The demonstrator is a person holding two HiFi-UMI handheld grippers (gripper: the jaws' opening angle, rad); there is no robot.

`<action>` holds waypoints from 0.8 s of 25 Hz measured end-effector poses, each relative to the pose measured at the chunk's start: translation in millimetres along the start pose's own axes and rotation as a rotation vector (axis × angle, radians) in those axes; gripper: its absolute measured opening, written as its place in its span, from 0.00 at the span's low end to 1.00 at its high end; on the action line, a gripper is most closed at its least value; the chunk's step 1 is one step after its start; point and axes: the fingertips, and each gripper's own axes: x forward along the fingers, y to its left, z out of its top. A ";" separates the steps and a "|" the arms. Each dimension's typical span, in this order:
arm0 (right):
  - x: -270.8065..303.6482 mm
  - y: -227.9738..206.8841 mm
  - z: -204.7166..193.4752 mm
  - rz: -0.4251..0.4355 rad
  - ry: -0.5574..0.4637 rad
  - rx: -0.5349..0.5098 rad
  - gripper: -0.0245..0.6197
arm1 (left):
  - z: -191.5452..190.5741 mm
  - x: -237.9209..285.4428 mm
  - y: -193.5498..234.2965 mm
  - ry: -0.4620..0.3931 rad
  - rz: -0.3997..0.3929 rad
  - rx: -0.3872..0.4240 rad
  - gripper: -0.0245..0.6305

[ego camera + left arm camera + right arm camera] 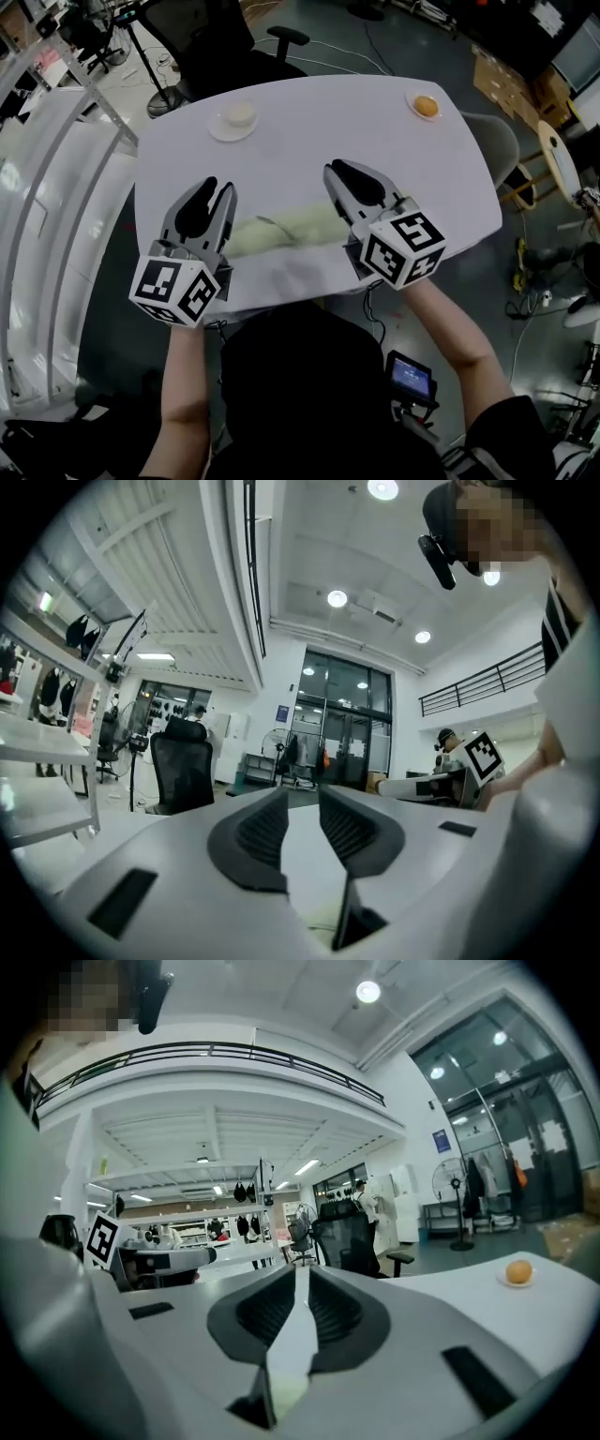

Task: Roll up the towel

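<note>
Near worktop (309, 122) edge: towel (281, 232) rolled | left fingers (253, 841) slightly apart, empty | right fingers (262, 1321) nearly together, empty | risk: unheld roll may unwind.

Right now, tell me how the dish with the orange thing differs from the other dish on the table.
The dish with the orange thing sits near the table's far right corner; the other dish sits left of centre. The first carries a round orange thing; the second a pale cream, cup-like item. The second dish looks wider. Both are pale, round and lie beyond the rolled towel.
</note>
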 end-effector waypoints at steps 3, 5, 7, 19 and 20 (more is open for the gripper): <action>5.7 -0.7 1.2 0.035 0.010 -0.038 0.05 | -1.4 -0.2 2.9 0.006 0.038 0.010 0.09; 5.7 4.1 3.1 0.072 0.004 -0.075 0.05 | -3.1 -1.9 -0.4 0.022 0.041 0.040 0.06; 6.0 8.4 6.1 0.094 -0.007 -0.136 0.05 | -5.4 -3.7 -2.3 0.045 0.038 0.080 0.06; -1.0 -13.7 -11.5 0.073 -0.009 -0.216 0.05 | -35.8 -17.0 2.6 0.140 0.047 0.162 0.06; -1.1 -14.4 -14.1 0.072 -0.005 -0.216 0.05 | -38.2 -18.3 4.1 0.144 0.052 0.154 0.06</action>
